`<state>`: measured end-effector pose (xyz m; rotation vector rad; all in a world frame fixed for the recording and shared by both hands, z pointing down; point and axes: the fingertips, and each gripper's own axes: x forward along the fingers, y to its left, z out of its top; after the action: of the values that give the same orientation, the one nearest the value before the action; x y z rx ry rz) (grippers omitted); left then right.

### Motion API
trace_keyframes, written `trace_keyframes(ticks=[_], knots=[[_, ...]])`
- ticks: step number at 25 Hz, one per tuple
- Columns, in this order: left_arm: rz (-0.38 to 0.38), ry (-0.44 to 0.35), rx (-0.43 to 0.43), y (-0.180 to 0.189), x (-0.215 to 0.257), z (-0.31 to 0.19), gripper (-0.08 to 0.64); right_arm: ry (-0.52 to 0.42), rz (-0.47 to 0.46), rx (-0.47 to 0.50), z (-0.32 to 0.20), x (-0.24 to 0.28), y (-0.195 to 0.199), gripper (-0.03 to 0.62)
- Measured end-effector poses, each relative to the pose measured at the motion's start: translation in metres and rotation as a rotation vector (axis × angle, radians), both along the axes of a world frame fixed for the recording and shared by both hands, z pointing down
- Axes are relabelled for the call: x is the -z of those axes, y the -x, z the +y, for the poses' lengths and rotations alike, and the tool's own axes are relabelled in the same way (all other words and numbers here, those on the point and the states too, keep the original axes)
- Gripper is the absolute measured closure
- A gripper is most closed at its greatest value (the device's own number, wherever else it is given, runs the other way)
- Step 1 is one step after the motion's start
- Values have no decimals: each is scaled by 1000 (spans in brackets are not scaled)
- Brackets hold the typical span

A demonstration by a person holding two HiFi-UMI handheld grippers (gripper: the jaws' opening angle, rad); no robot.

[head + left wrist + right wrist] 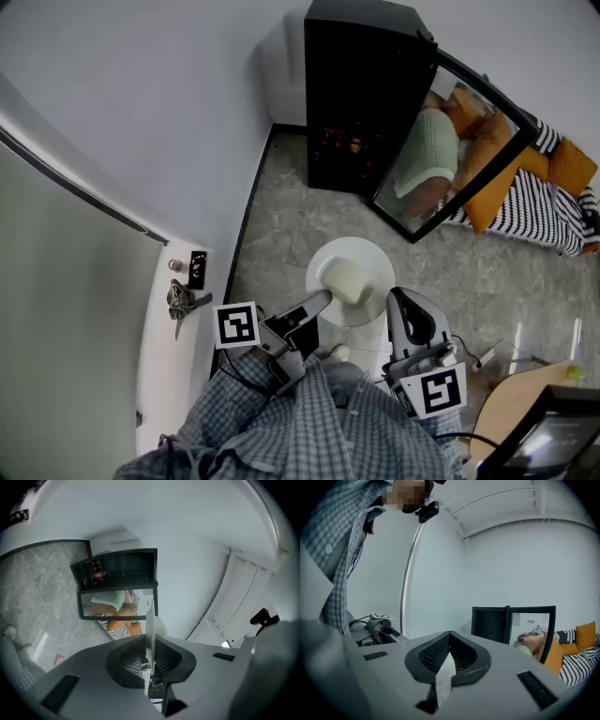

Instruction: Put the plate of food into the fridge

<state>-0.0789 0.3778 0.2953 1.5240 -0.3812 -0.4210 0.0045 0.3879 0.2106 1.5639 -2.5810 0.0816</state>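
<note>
1. Currently the plate (364, 255) hangs in the air over the floor (281, 216), carried between the two grippers, with a pale lump of food (347, 279) sitting on it.
2. The left gripper (323, 300) is clamped on the plate's left rim, and the right gripper (394, 300) is closed tight on the right rim. The grip line therefore runs side to side across the plate.
3. The fridge (361, 84) stands straight ahead of the plate and well apart from it, low against the wall. Its dark inside faces the person.
4. Its door (450, 150) is swung out to the right, on the right gripper's side.
5. Neither hand looks nearer to the opening. My judgement is that the plate has to travel forward and downward, both grippers together and level, keeping left of the door's edge so the right gripper clears it.
</note>
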Motion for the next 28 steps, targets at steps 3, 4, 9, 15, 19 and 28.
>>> trace_keyframes(ticks=[3,4,9,15,19,28], knots=[[3,6,2,0,-1,0,522,5,19,19,1,-5,0,584],[4,8,2,0,-1,0,522,4,10,12,0,-3,1,584],[19,14,7,0,-1,1,522,2,1,1,0,-2,1,584],[19,14,5,1,0,0,522,85,-52,-24,1,-14,-10,584],[16,11,1,3,-1,-1,522,221,-235,-102,-1,-33,-27,584],[14,6,19,6,0,-3,522,444,-796,-151,3,-58,-42,507]])
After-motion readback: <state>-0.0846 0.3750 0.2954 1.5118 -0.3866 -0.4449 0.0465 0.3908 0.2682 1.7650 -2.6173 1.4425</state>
